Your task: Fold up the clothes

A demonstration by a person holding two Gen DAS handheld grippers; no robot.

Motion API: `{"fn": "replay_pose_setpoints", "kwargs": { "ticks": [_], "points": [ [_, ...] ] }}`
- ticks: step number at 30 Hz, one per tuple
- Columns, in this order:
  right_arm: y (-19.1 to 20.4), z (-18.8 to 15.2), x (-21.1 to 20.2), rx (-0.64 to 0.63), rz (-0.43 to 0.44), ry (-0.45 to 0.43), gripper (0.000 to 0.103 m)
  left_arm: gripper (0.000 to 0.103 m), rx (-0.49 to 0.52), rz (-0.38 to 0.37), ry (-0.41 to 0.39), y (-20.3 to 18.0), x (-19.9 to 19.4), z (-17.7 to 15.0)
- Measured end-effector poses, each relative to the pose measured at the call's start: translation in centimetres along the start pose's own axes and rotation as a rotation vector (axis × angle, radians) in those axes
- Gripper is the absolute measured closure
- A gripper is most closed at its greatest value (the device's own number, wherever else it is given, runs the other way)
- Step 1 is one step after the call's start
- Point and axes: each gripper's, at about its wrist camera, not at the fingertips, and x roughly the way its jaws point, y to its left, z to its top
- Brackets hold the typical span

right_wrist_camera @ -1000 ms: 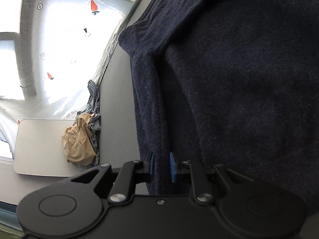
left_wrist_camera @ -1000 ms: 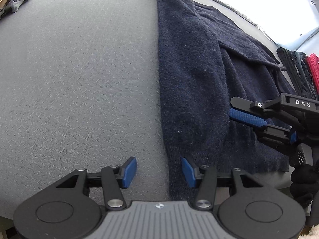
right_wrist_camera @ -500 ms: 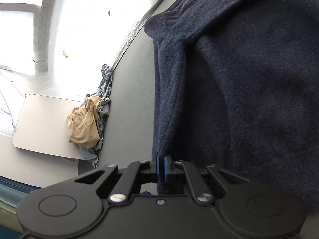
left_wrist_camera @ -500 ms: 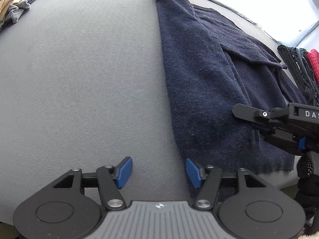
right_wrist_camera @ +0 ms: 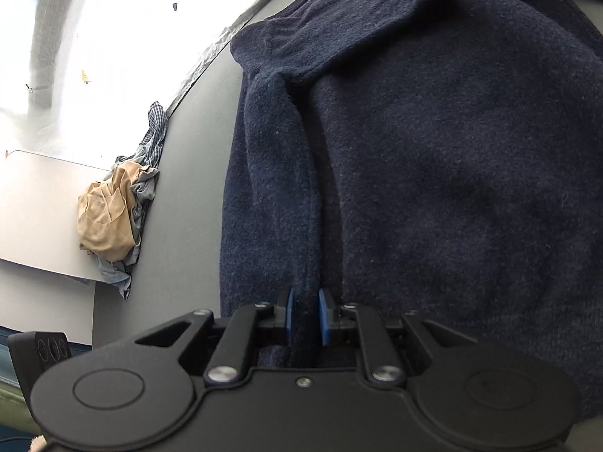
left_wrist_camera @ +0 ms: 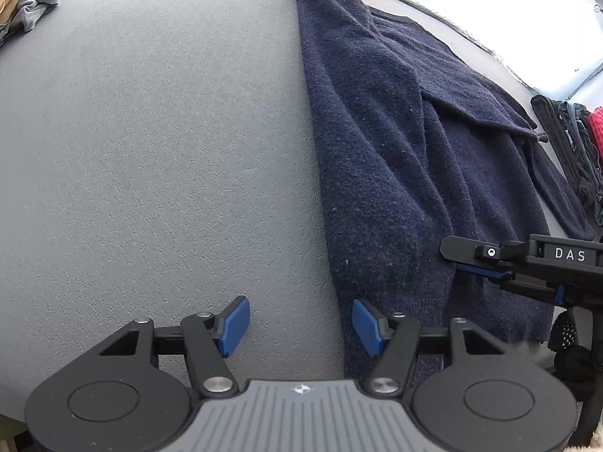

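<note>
A dark navy knit sweater (left_wrist_camera: 380,143) lies partly folded lengthwise on the grey table (left_wrist_camera: 150,150). It also fills the right wrist view (right_wrist_camera: 433,150). My left gripper (left_wrist_camera: 299,326) is open and empty, low over the table at the sweater's near left edge. My right gripper (right_wrist_camera: 306,316) is shut on a fold of the sweater near its hem, and the cloth rises between the blue pads. In the left wrist view the right gripper (left_wrist_camera: 490,263) sits at the sweater's near right part.
A heap of tan, grey and checked clothes (right_wrist_camera: 113,211) lies at the table's far left corner, also in the left wrist view (left_wrist_camera: 26,11). Dark and red clothes (left_wrist_camera: 580,143) lie at the right edge. A bright window is behind.
My right gripper has closed on a fold of the sweater and pinches it. The left gripper stays open and has shifted slightly left of the sweater's edge.
</note>
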Motion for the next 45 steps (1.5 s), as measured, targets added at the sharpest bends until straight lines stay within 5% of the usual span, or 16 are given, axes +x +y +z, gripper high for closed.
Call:
{"fn": "replay_pose_setpoints", "kwargs": {
  "ticks": [6,11,17,21,29,37,41,44,45],
  "points": [
    [-0.9,2.0,-2.8,-0.010,-0.014,-0.093,0.076,0.040,0.027,0.067,-0.014,-1.1,0.0,0.8],
    [-2.6,4.4,-5.6,-0.011,-0.093,-0.212,0.062,0.030,-0.051,0.088,-0.093,-0.5,-1.0,2.7],
    [-5.5,7.5,-8.8,0.046,-0.169,-0.367,0.037,0.011,-0.136,0.092,-0.167,-0.4,-1.2,6.0],
    [-7.7,10.9,-11.1,0.114,-0.251,-0.492,0.019,0.011,-0.119,0.108,-0.161,-1.8,0.3,9.3],
    [-12.8,17.8,-13.5,0.207,-0.357,-0.699,0.020,0.010,-0.087,0.141,-0.137,-4.0,4.0,16.6],
    [-16.4,23.8,-12.0,0.186,-0.457,-0.663,0.033,0.008,-0.020,0.205,-0.050,-6.9,8.9,22.0],
    [-16.4,25.2,-10.7,0.112,-0.434,-0.619,0.039,0.000,-0.055,0.220,-0.022,-6.9,10.5,22.4],
    [-16.2,25.3,-10.5,0.144,-0.391,-0.592,0.061,0.000,-0.048,0.240,-0.032,-7.3,10.6,22.2],
    [-16.4,25.2,-10.5,0.169,-0.362,-0.585,0.082,0.000,-0.049,0.240,-0.038,-7.3,10.5,22.1]
  ]
}}
